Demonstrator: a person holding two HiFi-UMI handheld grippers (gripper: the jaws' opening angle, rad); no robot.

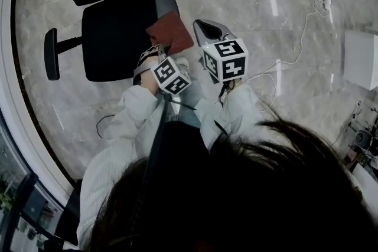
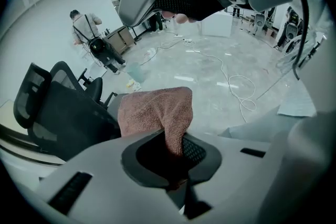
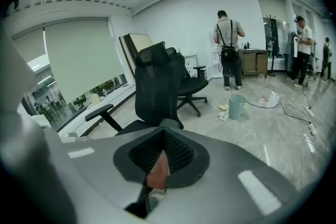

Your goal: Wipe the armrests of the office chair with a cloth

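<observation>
Dark hair [image 1: 236, 186] filled the foreground. Beyond it, the left gripper [image 1: 155, 51] was clamped on the cloth [image 1: 171, 32] — draped just ahead over the chair's nearer armrest [image 1: 168, 4], which ran straight away. Alongside, the right gripper [image 1: 204, 29] pinched a reddish sliver [image 3: 157, 169].

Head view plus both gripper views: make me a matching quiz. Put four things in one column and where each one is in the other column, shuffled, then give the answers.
Things
1. reddish-brown terry cloth
2. black padded chair armrest
3. pale green plastic bucket
4. white tangled cable

Places
A. standing near a person across the room
B. clamped in the left gripper
C. lying loose on the grey marble floor
D. sticking out bare beside the black seat

Pairs: 1-B, 2-D, 3-A, 4-C
</observation>
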